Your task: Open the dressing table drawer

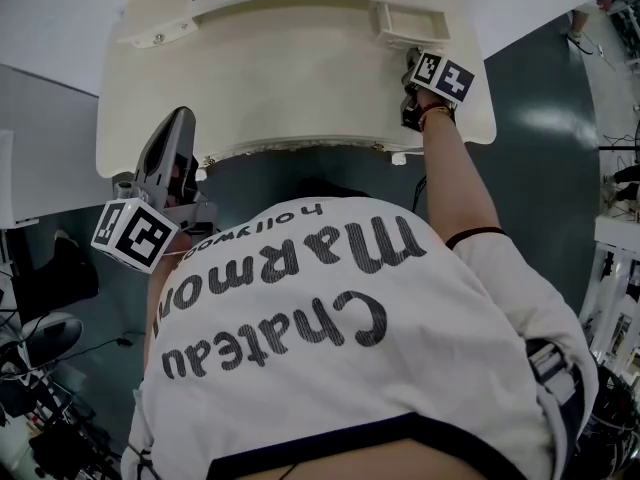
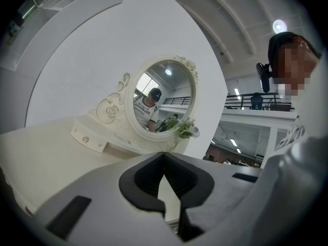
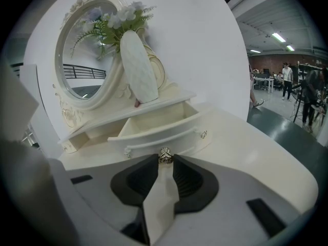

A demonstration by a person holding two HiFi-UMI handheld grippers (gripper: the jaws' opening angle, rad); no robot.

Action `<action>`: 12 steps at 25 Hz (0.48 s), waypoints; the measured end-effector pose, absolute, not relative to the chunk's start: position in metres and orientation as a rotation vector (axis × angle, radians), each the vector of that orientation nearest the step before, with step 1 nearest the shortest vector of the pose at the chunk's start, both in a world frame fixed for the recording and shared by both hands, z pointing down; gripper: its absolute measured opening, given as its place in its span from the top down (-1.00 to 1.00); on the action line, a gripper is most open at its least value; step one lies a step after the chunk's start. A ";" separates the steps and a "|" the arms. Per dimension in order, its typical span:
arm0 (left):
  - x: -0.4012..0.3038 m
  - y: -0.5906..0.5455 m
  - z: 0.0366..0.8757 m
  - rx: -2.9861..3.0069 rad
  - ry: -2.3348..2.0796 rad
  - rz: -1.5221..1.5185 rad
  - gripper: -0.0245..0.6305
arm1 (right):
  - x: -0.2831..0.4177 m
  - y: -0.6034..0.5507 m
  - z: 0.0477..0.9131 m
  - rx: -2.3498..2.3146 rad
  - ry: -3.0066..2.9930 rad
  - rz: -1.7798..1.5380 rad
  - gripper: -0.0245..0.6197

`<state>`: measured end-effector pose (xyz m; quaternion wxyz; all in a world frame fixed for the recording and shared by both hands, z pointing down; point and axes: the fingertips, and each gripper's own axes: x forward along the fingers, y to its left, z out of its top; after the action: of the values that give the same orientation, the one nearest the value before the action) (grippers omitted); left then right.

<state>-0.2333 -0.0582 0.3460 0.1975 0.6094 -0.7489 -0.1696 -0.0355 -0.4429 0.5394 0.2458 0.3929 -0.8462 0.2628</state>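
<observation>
The person in a white printed T-shirt (image 1: 330, 328) stood bent over the cream desk (image 1: 280, 88). The right tongs (image 1: 412, 60) reached forward and down to the small drawer (image 1: 405, 23), which sat at the right side of the desk, under the low shelf of the oval mirror (image 3: 84, 50). This drawer (image 3: 164, 132) was pulled out from under the shelf, so that its open inside could be seen from above. In the right gripper view the tips of the right tongs (image 3: 164, 160) were closed narrow on the small metal knob (image 3: 164, 155) in the middle of the drawer front. The knob sat exactly between the two tips.

The left tongs (image 1: 183, 118) were held level at the front left edge of the desk, well apart from the drawer. In the left gripper view their tips (image 2: 164, 155) met together and nothing was between them. They pointed toward the mirror (image 2: 164, 94), in which the person was reflected.

Some artificial flowers (image 3: 115, 22) were fixed at the mirror frame. A white oval object (image 3: 138, 68) leaned against the frame, just below the flowers. Another small drawer (image 2: 89, 137) at the other side of the mirror was closed.
</observation>
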 end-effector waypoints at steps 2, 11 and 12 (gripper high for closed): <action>-0.232 -0.058 0.346 1.708 -2.096 -0.477 0.86 | -0.034 -0.441 0.539 1.072 -2.310 0.718 0.60; -0.227 -0.056 0.344 1.714 -2.092 -0.478 0.86 | -0.030 -0.436 0.538 1.070 -2.315 0.730 0.60; -0.227 -0.056 0.344 1.714 -2.092 -0.478 0.86 | -0.030 -0.436 0.538 1.071 -2.316 0.732 0.60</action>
<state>-0.2268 -0.0564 0.3440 0.1960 0.6120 -0.7469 -0.1708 -0.0297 -0.4356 0.5380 0.2410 0.3917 -0.8467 0.2676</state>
